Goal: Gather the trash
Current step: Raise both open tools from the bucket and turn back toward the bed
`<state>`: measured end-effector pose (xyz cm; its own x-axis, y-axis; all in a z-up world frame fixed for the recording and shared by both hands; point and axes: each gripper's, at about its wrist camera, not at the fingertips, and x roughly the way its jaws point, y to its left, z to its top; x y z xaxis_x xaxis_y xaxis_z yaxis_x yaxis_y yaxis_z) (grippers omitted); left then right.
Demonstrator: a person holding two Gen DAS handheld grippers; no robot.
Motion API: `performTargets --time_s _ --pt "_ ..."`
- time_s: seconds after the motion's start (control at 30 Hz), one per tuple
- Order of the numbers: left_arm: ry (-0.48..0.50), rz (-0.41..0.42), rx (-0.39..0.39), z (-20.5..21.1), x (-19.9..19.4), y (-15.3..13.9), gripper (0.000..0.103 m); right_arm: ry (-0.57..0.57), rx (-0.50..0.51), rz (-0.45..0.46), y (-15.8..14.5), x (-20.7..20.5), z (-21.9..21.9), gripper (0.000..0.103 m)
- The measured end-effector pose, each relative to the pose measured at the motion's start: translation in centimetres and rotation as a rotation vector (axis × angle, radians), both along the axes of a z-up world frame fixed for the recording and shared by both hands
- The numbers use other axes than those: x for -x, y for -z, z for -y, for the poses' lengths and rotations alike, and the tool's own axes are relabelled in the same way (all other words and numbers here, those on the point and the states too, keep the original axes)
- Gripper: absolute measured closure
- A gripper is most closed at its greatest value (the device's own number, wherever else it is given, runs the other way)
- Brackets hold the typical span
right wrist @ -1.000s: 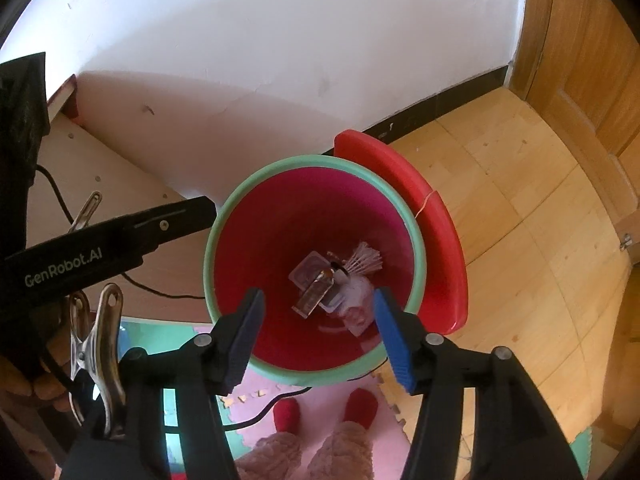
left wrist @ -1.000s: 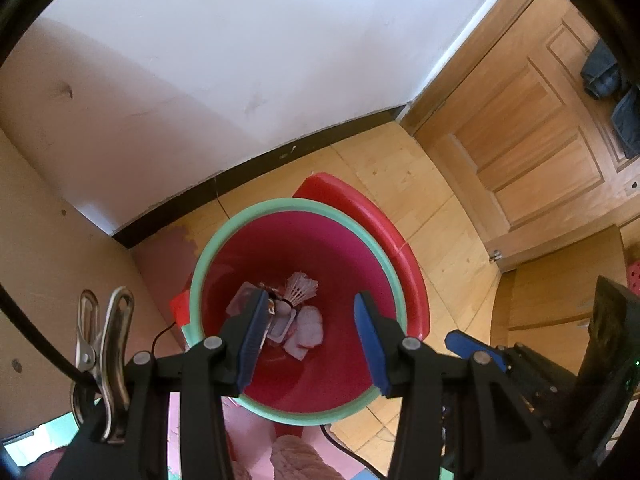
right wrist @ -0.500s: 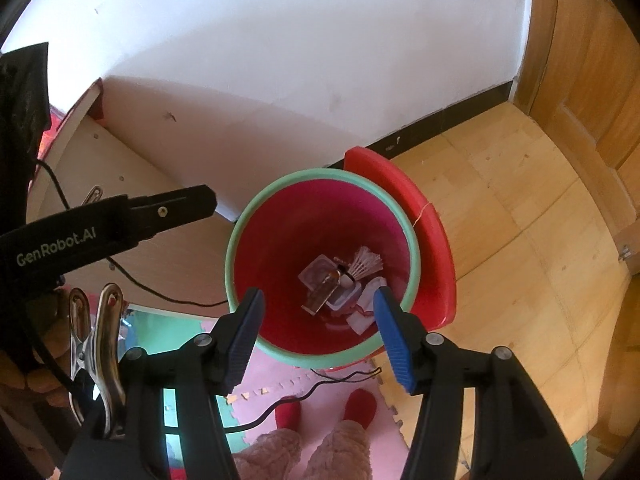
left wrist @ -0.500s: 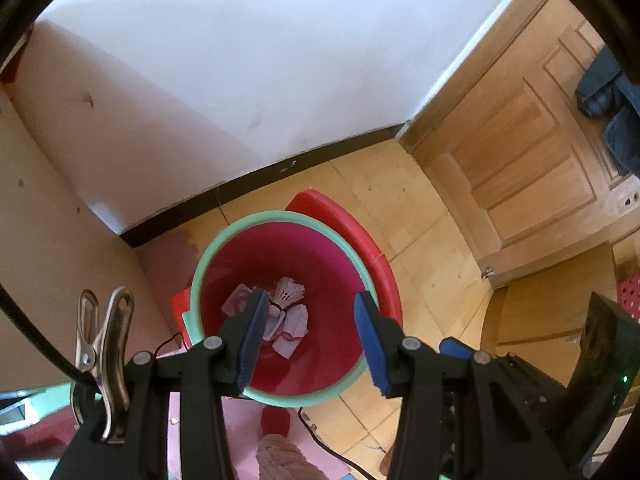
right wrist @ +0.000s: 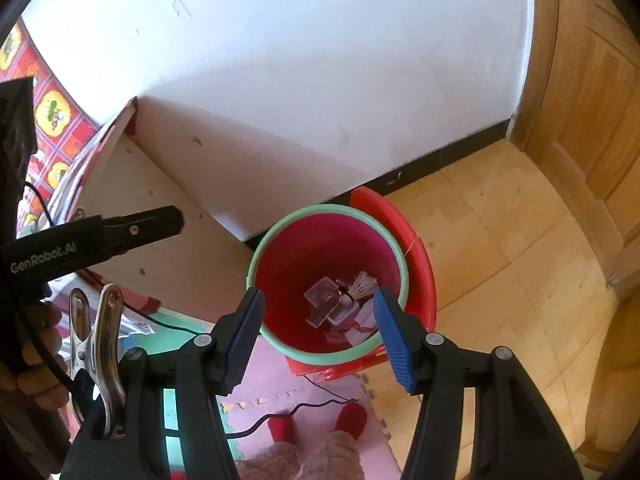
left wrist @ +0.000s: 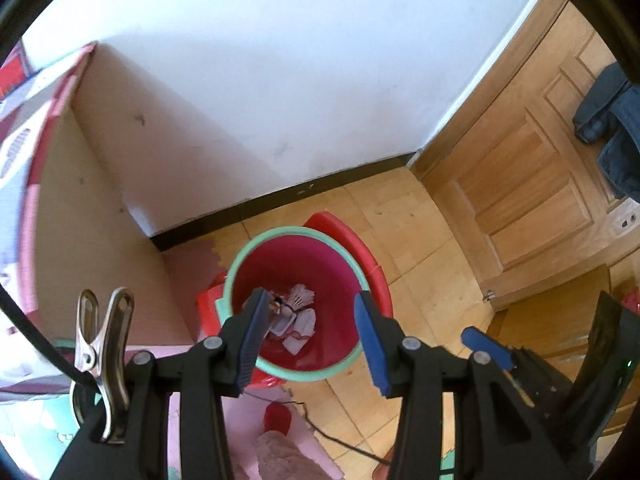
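Note:
A red bin with a green rim (left wrist: pixel 240 264) stands on the floor below both grippers. At its bottom lies trash: a white shuttlecock (left wrist: pixel 301 294), crumpled white paper (left wrist: pixel 300 330) and, in the right wrist view, a clear plastic tray (right wrist: pixel 320 292) beside the shuttlecock (right wrist: pixel 363 282). My left gripper (left wrist: pixel 310 295) hangs high over the bin, open, with nothing between its blue pads. My right gripper (right wrist: pixel 318 294) is also open and empty above the bin rim (right wrist: pixel 256 264). One blue finger of the right gripper (left wrist: pixel 482 345) shows at the lower right of the left wrist view.
A red lid or dustpan (right wrist: pixel 416 256) leans behind the bin. A wooden cabinet side (left wrist: pixel 100 240) stands left, with a white wall and black baseboard (left wrist: pixel 320 184) behind. A wooden door (left wrist: pixel 520 184) is right. A foam mat, a black cable (right wrist: pixel 304 408) and the person's red slippers (right wrist: pixel 352 418) lie below.
Both grippers have risen away from the bin, which now looks smaller and farther below. Their jaws keep the same width, and the trash in the bin has not moved.

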<state>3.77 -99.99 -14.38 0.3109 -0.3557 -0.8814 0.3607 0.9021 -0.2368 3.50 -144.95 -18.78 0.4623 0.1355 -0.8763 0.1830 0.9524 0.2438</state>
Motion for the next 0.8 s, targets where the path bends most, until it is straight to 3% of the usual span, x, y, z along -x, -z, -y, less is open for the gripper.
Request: performTargets --time_s 0.3,0.8 --pt "-0.037 0.040 -0.010 -3.9 1.6 -5.4 0.057 -0.001 -0.016 0.090 -6.1 1.4 -1.5 0.045" --pt "-0.115 0.126 0.021 -13.2 5.9 -13.4 0.056 -0.099 -0.015 0.226 -14.4 3.8 -9.9 0.045"
